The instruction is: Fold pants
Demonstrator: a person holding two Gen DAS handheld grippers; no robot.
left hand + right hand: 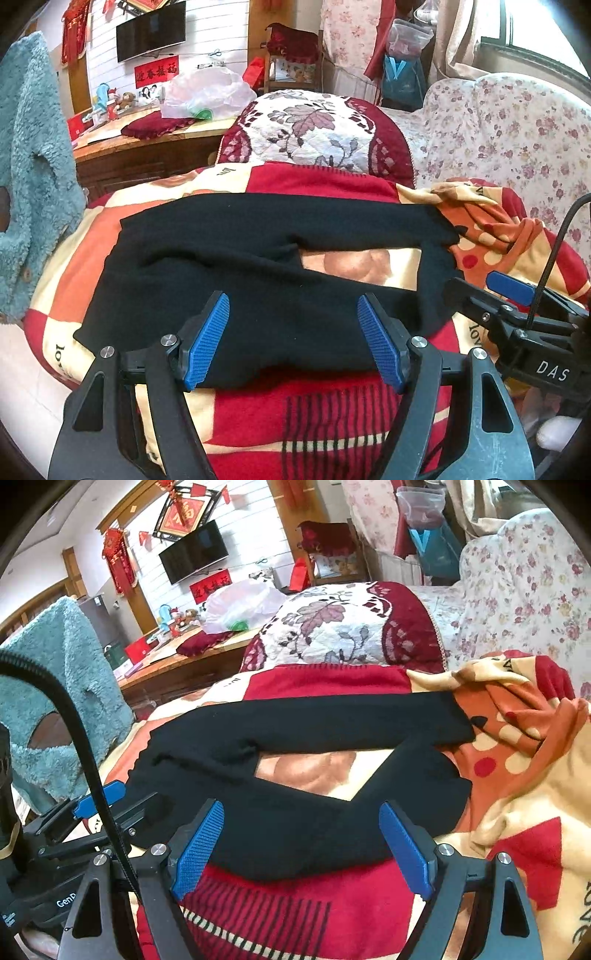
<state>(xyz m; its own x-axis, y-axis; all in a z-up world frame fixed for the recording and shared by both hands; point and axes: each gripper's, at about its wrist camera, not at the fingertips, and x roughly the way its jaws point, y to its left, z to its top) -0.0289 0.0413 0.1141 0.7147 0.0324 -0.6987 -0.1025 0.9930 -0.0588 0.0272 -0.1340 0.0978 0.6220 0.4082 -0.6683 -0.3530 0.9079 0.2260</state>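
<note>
Black pants (258,229) lie flat on a red, cream and orange blanket (332,413), with the waist at the left and the two legs spread in a narrow V toward the right. A patch of blanket shows between the legs. My left gripper (292,299) hovers open over the near leg, nothing between its blue pads (207,343). In the right wrist view the pants (295,716) lie the same way, and my right gripper (301,808) stands open above the near leg, its pads clear of the cloth. Each gripper shows at the edge of the other's view.
A teal fleece garment (29,166) hangs at the left. Behind the blanket rises a quilted floral cushion (314,129); a floral sofa (517,129) stands at the right. A wooden table (147,147) with a plastic bag (207,92) is at the back left. The blanket bunches up (517,709) by the leg ends.
</note>
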